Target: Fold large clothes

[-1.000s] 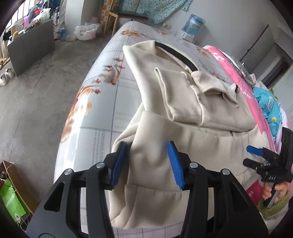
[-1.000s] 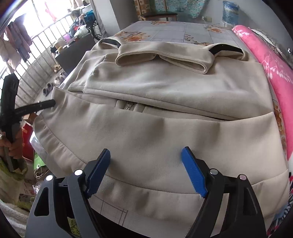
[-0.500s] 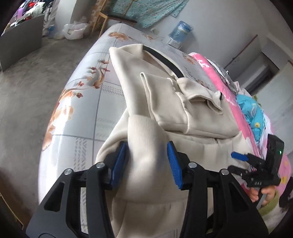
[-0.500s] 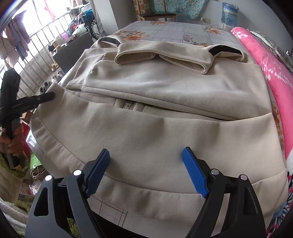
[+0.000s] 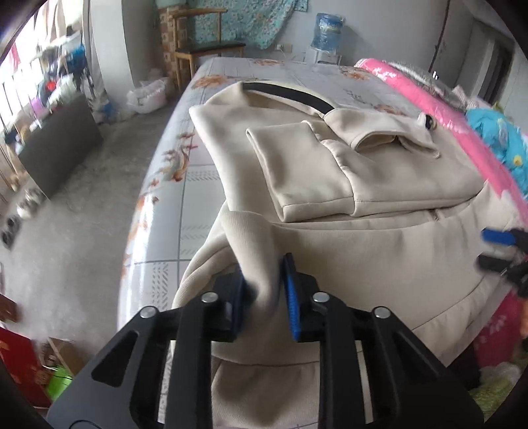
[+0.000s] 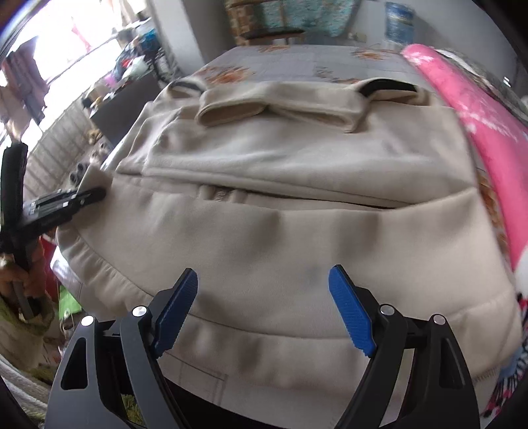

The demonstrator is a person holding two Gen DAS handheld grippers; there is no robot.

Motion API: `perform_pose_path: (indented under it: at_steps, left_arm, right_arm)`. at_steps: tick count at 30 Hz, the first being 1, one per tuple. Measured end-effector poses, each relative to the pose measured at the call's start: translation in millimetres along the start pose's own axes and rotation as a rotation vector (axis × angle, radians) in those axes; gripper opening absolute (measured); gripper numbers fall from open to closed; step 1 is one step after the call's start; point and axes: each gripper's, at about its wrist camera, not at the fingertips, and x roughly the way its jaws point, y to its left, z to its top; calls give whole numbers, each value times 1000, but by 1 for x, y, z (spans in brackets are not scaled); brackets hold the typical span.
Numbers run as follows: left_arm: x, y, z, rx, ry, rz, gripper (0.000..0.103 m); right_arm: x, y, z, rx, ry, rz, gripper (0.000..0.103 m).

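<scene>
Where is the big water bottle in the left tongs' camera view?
The water bottle stands at the top of that view, right of centre, against the far wall beyond the bed, to the right of the wooden chair.

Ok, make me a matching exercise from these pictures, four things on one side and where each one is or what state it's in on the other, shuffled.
Things:
1. left hand-held gripper
2. right hand-held gripper
3. beige jacket
4. pink blanket

Place or state:
A. lying along the far side of the bed
B. open above the hem
C. partly folded, sleeves laid over the front
D. just closed on a pinch of fabric

Pairs: 1-D, 2-B, 3-C, 4-A
</scene>
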Motion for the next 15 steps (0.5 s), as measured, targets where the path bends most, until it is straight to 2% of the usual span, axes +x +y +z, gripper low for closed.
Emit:
perform_pose_path:
  at_steps: [6, 8, 15]
  left_arm:
    - [-1, -13, 0, 35, 19, 90, 17]
    - [-1, -15, 0, 43, 28, 115, 17]
    - [0, -24, 0, 46, 50, 176, 17]
  right_arm:
    - [-45, -62, -7, 143, -121, -105, 79]
    - [-54, -86, -6, 199, -145, -132, 75]
    - [-42, -117, 19, 219, -145, -141, 64]
